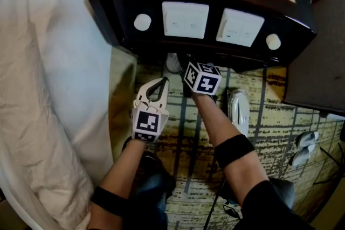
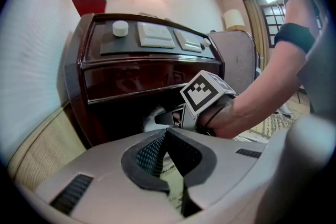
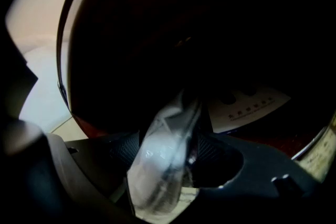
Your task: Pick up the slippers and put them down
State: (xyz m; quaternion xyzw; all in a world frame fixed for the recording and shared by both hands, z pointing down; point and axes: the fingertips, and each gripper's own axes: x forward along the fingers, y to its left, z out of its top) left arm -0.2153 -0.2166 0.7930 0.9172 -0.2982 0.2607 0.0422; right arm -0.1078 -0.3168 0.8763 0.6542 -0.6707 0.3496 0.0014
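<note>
The wrapped slipper (image 3: 157,181) stands between the right gripper's (image 3: 170,150) wide-apart jaws, unclamped, under the nightstand (image 1: 124,35). It seems light and soft, with slippery plastic, so grip mid-sole. The left gripper (image 2: 166,132) has its jaws together, empty. Another slipper (image 1: 239,109) lies at 4 o'clock.

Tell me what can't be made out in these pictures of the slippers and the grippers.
1. Right gripper: in the head view its jaws are hidden beneath the nightstand overhang.
2. Wrapped slipper: in the right gripper view its far end is lost in darkness and blur.
3. White object under the nightstand: head view, mostly covered by the overhang, unidentifiable.
4. Pale items on the carpet: head view, too small to identify.
</note>
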